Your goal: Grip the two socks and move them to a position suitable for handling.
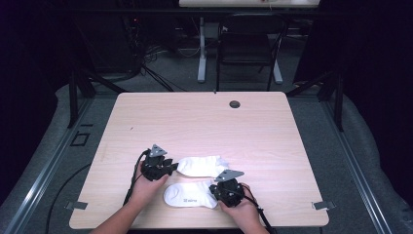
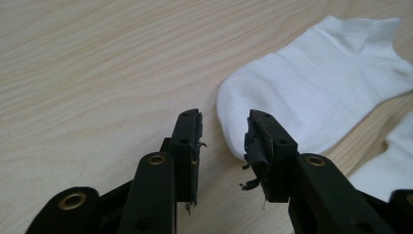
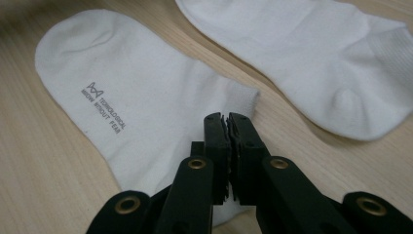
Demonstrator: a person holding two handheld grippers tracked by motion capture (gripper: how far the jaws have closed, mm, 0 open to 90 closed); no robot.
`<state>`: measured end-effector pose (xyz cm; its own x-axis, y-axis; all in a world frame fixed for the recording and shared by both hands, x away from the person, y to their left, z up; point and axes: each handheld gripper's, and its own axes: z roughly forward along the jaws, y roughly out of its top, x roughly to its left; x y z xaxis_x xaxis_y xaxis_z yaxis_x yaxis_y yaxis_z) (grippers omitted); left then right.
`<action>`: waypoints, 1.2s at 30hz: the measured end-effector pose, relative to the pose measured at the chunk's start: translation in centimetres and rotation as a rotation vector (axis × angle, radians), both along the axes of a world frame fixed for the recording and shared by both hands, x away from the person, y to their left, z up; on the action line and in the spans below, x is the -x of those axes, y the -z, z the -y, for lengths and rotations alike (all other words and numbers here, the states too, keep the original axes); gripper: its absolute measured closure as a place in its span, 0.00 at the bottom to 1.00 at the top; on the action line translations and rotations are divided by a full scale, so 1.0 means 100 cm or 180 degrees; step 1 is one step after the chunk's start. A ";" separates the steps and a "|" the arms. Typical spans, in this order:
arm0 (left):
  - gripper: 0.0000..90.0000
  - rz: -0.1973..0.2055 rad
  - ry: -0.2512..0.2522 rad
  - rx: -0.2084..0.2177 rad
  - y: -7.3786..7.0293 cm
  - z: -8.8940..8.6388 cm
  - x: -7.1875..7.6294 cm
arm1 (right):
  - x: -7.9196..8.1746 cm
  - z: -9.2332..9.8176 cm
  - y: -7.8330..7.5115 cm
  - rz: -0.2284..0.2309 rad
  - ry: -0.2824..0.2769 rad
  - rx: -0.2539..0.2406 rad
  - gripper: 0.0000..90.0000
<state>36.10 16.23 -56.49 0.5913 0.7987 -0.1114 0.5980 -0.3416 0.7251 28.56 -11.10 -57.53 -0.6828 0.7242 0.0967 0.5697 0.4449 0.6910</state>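
On the near half of the wooden bench (image 1: 204, 122) lie two white socks, close together. Farther from me is the plain sock (image 1: 199, 165); my left gripper (image 2: 224, 141) sits at its toe with jaws spread, the rounded toe just ahead of the gap. Nearer me lies the printed sock (image 1: 190, 195), grey lettering on its sole. My right gripper (image 3: 228, 127) has its jaws pressed together over that sock's cuff edge, apparently pinching the fabric.
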 end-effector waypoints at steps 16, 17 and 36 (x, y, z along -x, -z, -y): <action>0.67 -0.0040 0.0037 -0.0092 0.001 0.010 -0.005 | -0.009 0.028 -0.017 0.0083 0.0274 -0.0127 0.85; 0.67 -0.0047 0.0040 -0.0094 0.001 0.010 -0.005 | -0.012 0.030 -0.019 0.0087 0.0336 -0.0155 0.83; 0.72 -0.0044 0.0022 -0.0128 0.009 0.016 -0.011 | -0.066 0.047 -0.007 0.0154 0.0827 -0.0241 0.66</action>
